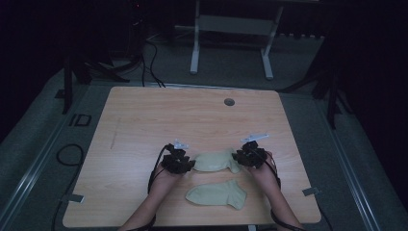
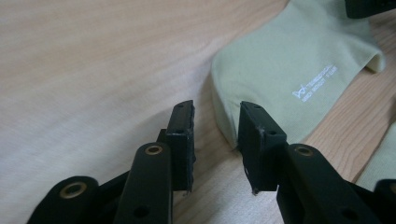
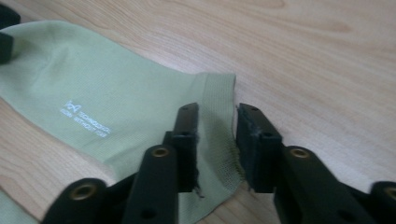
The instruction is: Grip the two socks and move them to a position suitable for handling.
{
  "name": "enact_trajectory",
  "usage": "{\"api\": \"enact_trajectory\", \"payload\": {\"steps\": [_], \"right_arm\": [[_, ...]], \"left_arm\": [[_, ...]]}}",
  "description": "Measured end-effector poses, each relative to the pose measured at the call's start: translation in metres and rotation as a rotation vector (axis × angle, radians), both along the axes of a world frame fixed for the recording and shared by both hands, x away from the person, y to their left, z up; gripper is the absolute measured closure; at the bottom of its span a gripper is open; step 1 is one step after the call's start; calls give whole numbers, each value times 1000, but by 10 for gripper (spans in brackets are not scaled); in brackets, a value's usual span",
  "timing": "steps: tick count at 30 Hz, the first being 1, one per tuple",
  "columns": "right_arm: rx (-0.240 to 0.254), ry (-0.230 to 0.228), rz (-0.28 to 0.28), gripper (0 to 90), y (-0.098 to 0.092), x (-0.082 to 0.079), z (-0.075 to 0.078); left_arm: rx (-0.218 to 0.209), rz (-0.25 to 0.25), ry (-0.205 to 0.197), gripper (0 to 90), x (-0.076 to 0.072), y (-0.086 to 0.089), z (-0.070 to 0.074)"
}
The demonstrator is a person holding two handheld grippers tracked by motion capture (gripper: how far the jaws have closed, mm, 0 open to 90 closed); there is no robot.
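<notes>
A pale green sock (image 1: pixel 214 161) lies flat on the wooden table (image 1: pixel 144 120), stretched between my two grippers. At its left end my left gripper (image 1: pixel 190 164) stands open; in the left gripper view its jaws (image 2: pixel 215 109) are apart over bare wood, the sock's (image 2: pixel 289 70) rounded end just beside the right jaw. My right gripper (image 1: pixel 237 156) sits at the sock's right end. In the right gripper view its jaws (image 3: pixel 217 112) stand apart with the ribbed cuff of the sock (image 3: pixel 93 93) lying loose between them. A second matching sock (image 1: pixel 216 194) lies nearer the front edge.
A round cable hole (image 1: pixel 229 102) sits in the table's far side. Behind the table stands a white desk frame (image 1: pixel 231 29), and cables run on the floor at the left (image 1: pixel 67 154). The room around is dark.
</notes>
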State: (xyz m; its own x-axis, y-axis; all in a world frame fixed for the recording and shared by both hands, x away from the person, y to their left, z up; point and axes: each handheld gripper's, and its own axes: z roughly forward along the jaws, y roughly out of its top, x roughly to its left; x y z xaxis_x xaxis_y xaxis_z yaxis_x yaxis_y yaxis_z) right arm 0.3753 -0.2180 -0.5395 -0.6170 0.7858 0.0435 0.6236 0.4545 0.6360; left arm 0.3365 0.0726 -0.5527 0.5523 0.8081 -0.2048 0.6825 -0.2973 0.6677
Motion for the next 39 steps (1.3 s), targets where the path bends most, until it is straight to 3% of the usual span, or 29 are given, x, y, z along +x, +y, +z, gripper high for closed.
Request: {"api": "enact_trajectory", "payload": {"steps": [2,3,5,6,10,14,15,16,17,20,22,31,33,34,35,37,38,39], "right_arm": [[4,-16,7,678,0,-2,6],[11,-25,3,679,0,-3,9],[22,-32,2,686,1,-4,12],[25,-50,20,686,6,-8,17],[17,-50,47,702,15,-15,17],[5,-21,49,713,19,-16,9],[-4,-10,42,722,20,-16,3],[-4,-10,42,722,20,-16,3],[-23,-1,42,727,21,-15,-2],[-33,4,42,719,21,-15,-7],[-27,6,63,645,15,-15,-11],[-32,15,65,628,5,-14,-10],[-33,17,63,629,6,-14,-10],[-32,18,54,631,6,-14,-9],[-26,15,58,624,7,-14,-8],[-26,18,58,611,8,-14,-7],[-28,24,62,593,8,-14,-6],[-28,20,63,583,8,-15,-5]], "left_arm": [[-3,0,-10,603,0,2,3],[-2,0,-70,606,-2,3,11],[9,-1,-92,634,-3,3,16],[-14,-13,-115,717,-4,0,22],[-10,-46,-99,838,-4,-12,24],[18,-80,-71,857,-2,-28,14],[54,-82,-61,856,1,-33,6],[54,-82,-61,855,1,-33,6],[86,-70,-59,854,5,-34,0],[95,-64,-46,855,8,-31,-5],[85,-65,-53,855,9,-28,-7],[97,-58,-53,848,14,-23,-6],[85,-59,-49,835,13,-23,-6],[79,-65,-49,788,13,-24,-6],[76,-75,-51,682,12,-24,-5],[40,-105,-53,631,9,-24,-4],[44,-115,-53,532,8,-25,-3],[53,-128,-60,518,6,-25,-2]]}}
